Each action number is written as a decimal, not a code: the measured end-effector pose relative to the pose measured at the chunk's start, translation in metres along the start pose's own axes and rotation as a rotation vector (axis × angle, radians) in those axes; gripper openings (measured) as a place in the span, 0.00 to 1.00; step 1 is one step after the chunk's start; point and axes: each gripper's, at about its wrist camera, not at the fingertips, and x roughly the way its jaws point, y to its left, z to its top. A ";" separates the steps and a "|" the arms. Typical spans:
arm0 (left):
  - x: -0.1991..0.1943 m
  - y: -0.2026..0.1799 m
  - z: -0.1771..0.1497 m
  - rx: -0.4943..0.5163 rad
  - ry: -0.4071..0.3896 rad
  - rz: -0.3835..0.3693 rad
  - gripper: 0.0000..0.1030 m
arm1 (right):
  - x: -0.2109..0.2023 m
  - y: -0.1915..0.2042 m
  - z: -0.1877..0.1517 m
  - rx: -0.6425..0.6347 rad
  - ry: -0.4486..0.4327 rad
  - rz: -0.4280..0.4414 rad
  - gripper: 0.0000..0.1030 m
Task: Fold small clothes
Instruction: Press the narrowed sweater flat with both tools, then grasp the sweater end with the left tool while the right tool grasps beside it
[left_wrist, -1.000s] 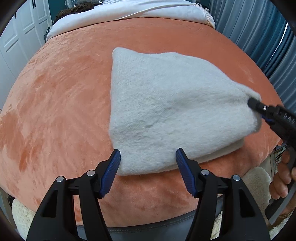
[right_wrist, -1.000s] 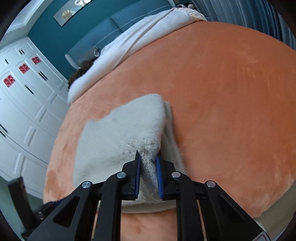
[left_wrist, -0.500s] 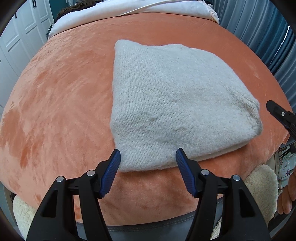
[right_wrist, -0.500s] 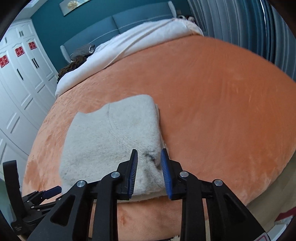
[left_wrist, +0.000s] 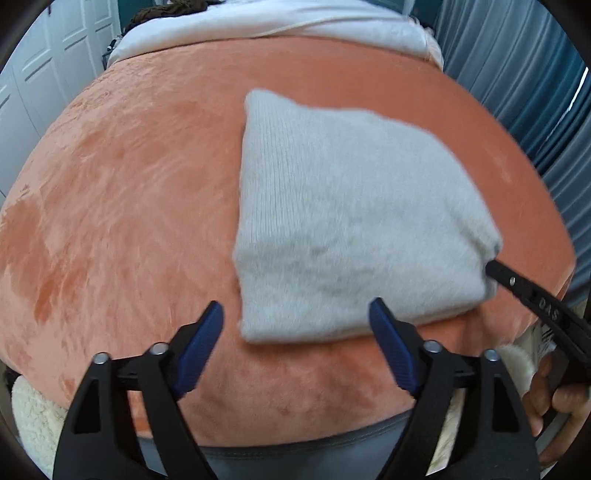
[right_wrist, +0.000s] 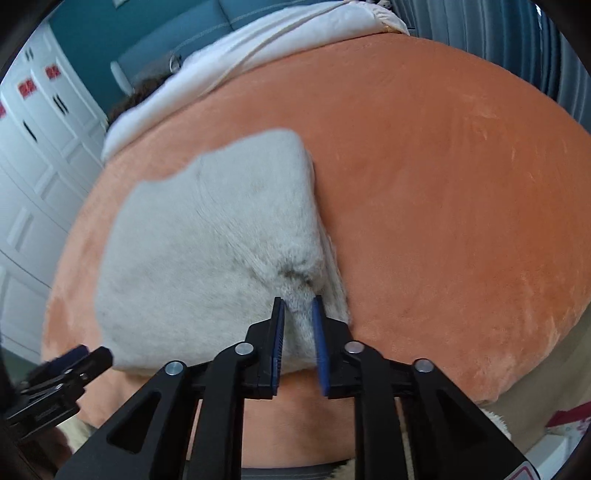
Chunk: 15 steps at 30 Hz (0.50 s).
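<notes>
The right claw (right_wrist: 298, 314) pinches a thin tuft at the near right corner of the folded sweater (left_wrist: 347, 221), which lies near the front edge of the bed (left_wrist: 129, 184). Pulling that small bite could drag the top layer and undo the fold. The left claw (left_wrist: 295, 325) hangs released, empty. The knit is fuzzy, pale grey, thick; the blanket plush orange.
</notes>
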 end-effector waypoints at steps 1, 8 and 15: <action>-0.002 0.001 0.007 -0.013 -0.021 -0.006 0.87 | -0.006 -0.004 0.004 0.025 -0.025 0.031 0.32; 0.036 0.016 0.052 -0.143 0.002 -0.092 0.92 | 0.023 -0.015 0.034 0.098 -0.003 0.115 0.67; 0.093 0.032 0.056 -0.281 0.099 -0.210 0.96 | 0.086 -0.018 0.033 0.172 0.106 0.214 0.79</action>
